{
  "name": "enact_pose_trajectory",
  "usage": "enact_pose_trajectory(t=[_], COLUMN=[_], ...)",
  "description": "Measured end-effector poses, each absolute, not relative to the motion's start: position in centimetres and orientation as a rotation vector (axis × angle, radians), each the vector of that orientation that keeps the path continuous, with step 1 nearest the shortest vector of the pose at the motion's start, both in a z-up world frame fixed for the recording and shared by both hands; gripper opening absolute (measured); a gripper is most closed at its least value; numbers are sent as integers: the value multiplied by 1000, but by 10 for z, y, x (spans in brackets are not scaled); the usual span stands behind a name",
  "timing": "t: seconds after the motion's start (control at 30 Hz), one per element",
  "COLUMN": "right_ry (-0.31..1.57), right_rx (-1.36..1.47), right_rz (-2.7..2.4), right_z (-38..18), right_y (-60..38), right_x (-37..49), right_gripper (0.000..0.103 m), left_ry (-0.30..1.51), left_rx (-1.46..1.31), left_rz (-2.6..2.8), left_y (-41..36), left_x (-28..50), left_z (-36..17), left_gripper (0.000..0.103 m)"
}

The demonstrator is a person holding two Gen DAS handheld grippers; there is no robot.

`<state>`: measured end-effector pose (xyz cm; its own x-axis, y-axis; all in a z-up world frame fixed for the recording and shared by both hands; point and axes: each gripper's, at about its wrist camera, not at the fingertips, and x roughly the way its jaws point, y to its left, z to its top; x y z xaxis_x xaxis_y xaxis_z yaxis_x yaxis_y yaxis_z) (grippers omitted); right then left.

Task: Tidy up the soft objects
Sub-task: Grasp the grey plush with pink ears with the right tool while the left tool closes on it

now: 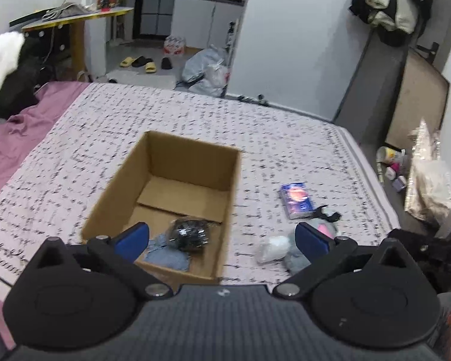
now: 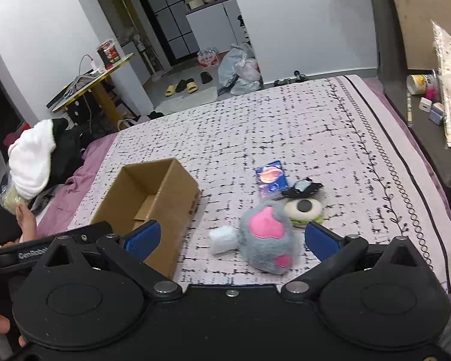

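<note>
An open cardboard box [image 1: 234, 174] [image 2: 177, 198] lies on the patterned bed. Inside it are a black wrapped bundle [image 1: 189, 233] and a blue cloth [image 1: 165, 254]. A grey and pink plush toy [image 2: 267, 237] with a white tail [image 2: 222, 239] lies right of the box; it also shows in the left wrist view [image 1: 294, 258]. Beyond it are a cream and green plush [image 2: 305, 210], a black item [image 2: 302, 189] and a blue packet [image 2: 270, 177] [image 1: 296, 200]. My left gripper [image 1: 222, 240] is open above the box's near end. My right gripper [image 2: 233, 237] is open just over the grey plush.
A pile of white and black clothes [image 2: 36, 159] and a purple sheet [image 1: 15, 144] lie at the bed's left. A shelf with small bottles [image 2: 427, 102] runs along the right. Shoes [image 1: 138, 63] and plastic bags [image 1: 207, 72] lie on the floor beyond the bed.
</note>
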<state>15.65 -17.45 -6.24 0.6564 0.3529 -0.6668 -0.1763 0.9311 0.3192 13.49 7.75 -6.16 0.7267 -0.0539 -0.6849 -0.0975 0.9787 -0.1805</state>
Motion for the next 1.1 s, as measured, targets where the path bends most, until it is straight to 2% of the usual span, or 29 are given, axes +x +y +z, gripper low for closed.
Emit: enact_pose_trajectory(t=[0.27,0.53,0.63,0.8,1.0,1.07,1.1], right_ry=[824,837,853,871,887,893,898], right_rx=[264,276,263,267,276,279,281], right_rz=[294,306,319,320,346,374,390], right_z=[-75,-94,-101,-113,-124,-127,-129], right_y=[-193,-202,-201,-203,-203,-200,-197], right_x=[156,159,161,166,176,181,183], right_gripper=[103,101,92,86,57,45,43], left_ry=[701,744,762,774,779,763,757], left_rx=[-194,-158,-147,-155,-159,-165,-166], left_rz=[-6,7,4,-3,-20,-22,-28], left_y=[56,38,34,26,21,22,21], left_x=[133,142,145,149,152,152,152], left_z=[-64,-77,-83,-89,-94,-95,-95], left_gripper=[103,103,103,102,102,102,102])
